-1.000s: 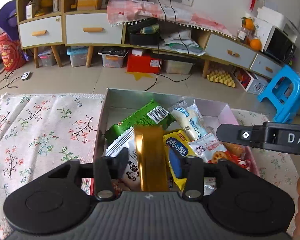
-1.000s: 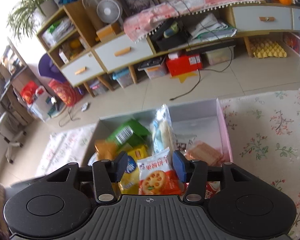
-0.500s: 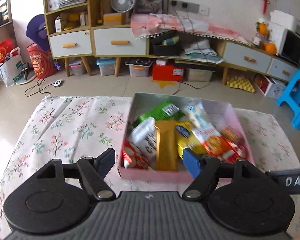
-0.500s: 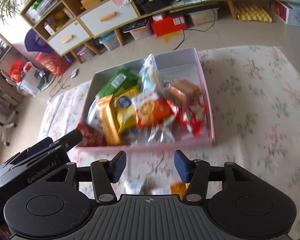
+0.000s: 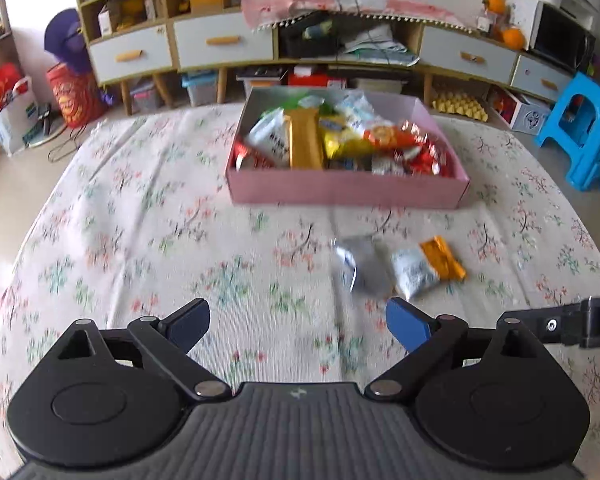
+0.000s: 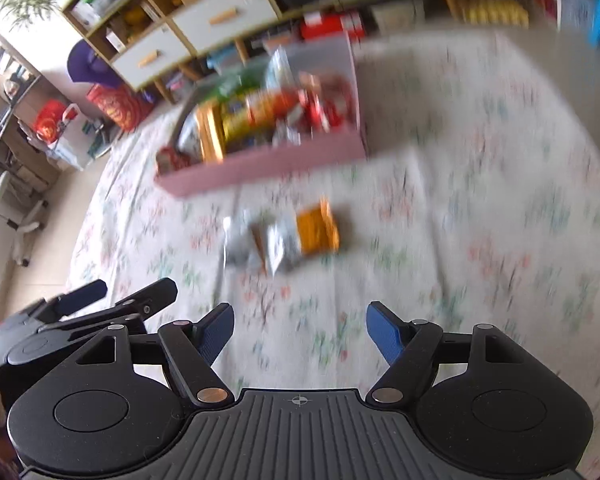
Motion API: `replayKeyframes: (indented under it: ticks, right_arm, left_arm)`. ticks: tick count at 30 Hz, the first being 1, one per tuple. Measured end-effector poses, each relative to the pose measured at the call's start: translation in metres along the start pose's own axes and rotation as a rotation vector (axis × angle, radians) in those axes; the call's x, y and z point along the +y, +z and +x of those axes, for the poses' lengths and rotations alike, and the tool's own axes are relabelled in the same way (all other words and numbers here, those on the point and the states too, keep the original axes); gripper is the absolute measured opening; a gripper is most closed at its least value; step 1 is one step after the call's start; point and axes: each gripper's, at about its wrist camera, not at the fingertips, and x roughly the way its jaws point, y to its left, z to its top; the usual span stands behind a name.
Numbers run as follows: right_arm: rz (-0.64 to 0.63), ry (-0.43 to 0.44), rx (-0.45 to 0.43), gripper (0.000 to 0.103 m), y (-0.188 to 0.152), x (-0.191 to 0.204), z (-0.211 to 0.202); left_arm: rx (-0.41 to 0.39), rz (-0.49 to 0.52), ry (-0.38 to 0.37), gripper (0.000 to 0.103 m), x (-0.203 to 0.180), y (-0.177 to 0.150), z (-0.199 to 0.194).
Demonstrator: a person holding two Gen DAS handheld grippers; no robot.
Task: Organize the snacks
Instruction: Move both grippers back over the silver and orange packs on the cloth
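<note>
A pink box (image 5: 348, 190) (image 6: 260, 168) holds several snack packets, among them a long gold bar (image 5: 306, 144). Three loose packets lie on the floral cloth in front of it: a silver one (image 5: 360, 266) (image 6: 236, 244), a white one (image 5: 414, 276) (image 6: 280, 244) and an orange one (image 5: 444, 258) (image 6: 318, 230). My left gripper (image 5: 298, 326) is open and empty, near the cloth's front, left of the loose packets. My right gripper (image 6: 300, 332) is open and empty, in front of the packets; its view is blurred.
The floral cloth (image 5: 140, 220) covers the table. Behind it stand a low cabinet with drawers (image 5: 220, 44) and a blue plastic stool (image 5: 580, 128). The right gripper's finger (image 5: 564, 324) shows at the left view's right edge; the left gripper (image 6: 80, 312) shows at the right view's left.
My left gripper let go of the gold bar, which lies in the box, and opened wide. Both grippers pulled back from the box; the loose packets came into view.
</note>
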Motion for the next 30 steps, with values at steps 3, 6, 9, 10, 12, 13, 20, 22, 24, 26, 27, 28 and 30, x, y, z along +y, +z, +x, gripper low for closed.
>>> replayKeyframes:
  ticks: [3,6,9,10,12,13,20,22,24,26,27,28,30]
  right_arm:
    - [0.001,-0.017,-0.025,0.075,-0.005,0.003,-0.004]
    - [0.006,-0.010,-0.038,0.075,-0.005,0.008,-0.005]
    - [0.044,-0.024,-0.052,0.075,-0.007,0.003,-0.003]
    - [0.065,-0.027,-0.054,0.075,-0.007,0.001,-0.003]
    - [0.109,-0.038,-0.057,0.075,-0.009,-0.004,0.001]
    - [0.134,-0.045,-0.052,0.075,-0.011,-0.007,0.003]
    - [0.269,-0.109,-0.042,0.075,-0.017,-0.026,0.017]
    - [0.276,-0.113,-0.050,0.075,-0.017,-0.027,0.017]
    - [0.280,-0.113,-0.057,0.075,-0.017,-0.027,0.016]
    - [0.282,-0.113,-0.062,0.075,-0.016,-0.027,0.015]
    - [0.286,-0.112,-0.063,0.075,-0.016,-0.027,0.015]
    - [0.290,-0.111,-0.063,0.075,-0.016,-0.028,0.015]
    - [0.292,-0.110,-0.057,0.075,-0.015,-0.028,0.016]
  left_arm:
    - [-0.008,-0.018,0.014,0.097,0.000,0.000,0.001]
    - [-0.004,-0.011,0.032,0.097,-0.004,-0.002,0.004]
    - [0.011,-0.028,0.020,0.097,-0.004,-0.006,0.006]
    - [0.014,-0.031,0.023,0.097,-0.004,-0.007,0.006]
    - [0.021,-0.027,0.024,0.097,-0.005,-0.010,0.007]
    - [0.023,-0.026,0.026,0.097,-0.005,-0.013,0.007]
    - [0.042,-0.043,0.035,0.098,-0.004,-0.017,0.018]
    - [0.047,-0.038,0.046,0.098,-0.006,-0.018,0.020]
    - [0.057,-0.037,0.045,0.098,-0.007,-0.019,0.022]
    - [0.062,-0.050,0.037,0.098,-0.006,-0.019,0.023]
    - [0.062,-0.056,0.033,0.098,-0.006,-0.019,0.024]
    - [0.063,-0.060,0.032,0.098,-0.005,-0.018,0.025]
    - [0.070,-0.071,0.018,0.098,-0.004,-0.015,0.027]
